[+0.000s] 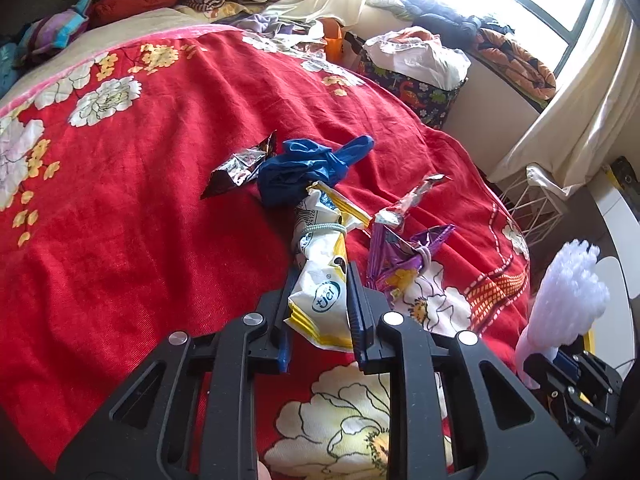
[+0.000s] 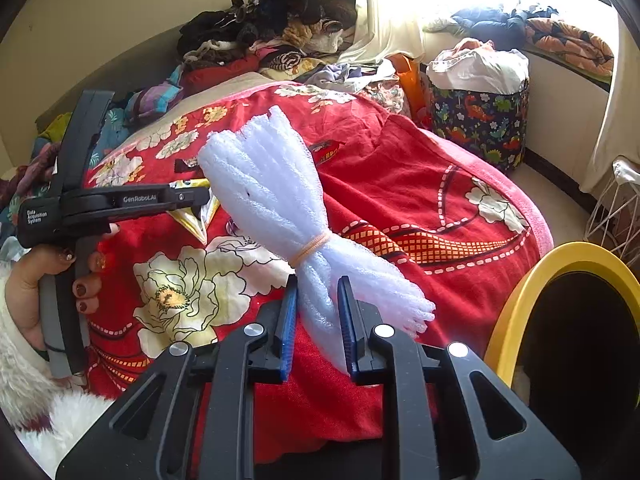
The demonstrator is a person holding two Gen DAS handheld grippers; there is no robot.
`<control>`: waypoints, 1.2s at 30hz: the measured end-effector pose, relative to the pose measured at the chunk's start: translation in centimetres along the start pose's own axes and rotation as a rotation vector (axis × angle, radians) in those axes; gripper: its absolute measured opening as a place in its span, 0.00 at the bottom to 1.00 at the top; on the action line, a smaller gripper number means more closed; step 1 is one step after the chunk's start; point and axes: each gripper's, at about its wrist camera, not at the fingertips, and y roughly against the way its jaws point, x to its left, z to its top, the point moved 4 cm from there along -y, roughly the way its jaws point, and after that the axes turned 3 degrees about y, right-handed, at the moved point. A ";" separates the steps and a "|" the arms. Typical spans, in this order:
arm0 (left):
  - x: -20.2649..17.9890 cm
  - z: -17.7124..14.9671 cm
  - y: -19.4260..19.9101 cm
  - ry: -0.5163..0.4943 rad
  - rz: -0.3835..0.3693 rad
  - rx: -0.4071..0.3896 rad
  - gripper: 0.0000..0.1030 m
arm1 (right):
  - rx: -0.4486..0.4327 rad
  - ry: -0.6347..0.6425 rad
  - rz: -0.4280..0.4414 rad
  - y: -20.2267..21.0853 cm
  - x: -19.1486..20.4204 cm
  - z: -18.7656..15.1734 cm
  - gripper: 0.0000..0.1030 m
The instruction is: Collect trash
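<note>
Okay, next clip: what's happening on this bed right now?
A person is clearing trash off a red flowered blanket, a tool in each hand. The left tool is clamped on a white and yellow wrapper tied with a band. The right tool grips a white foam net bundle, lifted near a yellow-rimmed bin. A blue bag, a purple wrapper and two foil wrappers still lie on the blanket.

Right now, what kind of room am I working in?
Most likely a bedroom in a home. A bed under a red floral blanket fills the view, clothes are piled by the wall, and a fabric basket of laundry stands below the curtained window.
</note>
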 end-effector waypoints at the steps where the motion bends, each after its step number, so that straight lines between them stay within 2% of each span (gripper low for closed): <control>1: -0.1 0.0 0.3 -0.001 -0.006 -0.002 0.16 | -0.005 -0.001 0.000 0.1 -0.1 0.1 0.18; 17: -4.4 1.4 4.8 -0.067 -0.092 -0.093 0.15 | -0.066 0.000 -0.009 3.4 0.2 0.9 0.18; 36: -8.4 1.5 7.5 -0.141 -0.167 -0.138 0.15 | -0.128 -0.037 -0.041 6.5 -1.1 1.5 0.18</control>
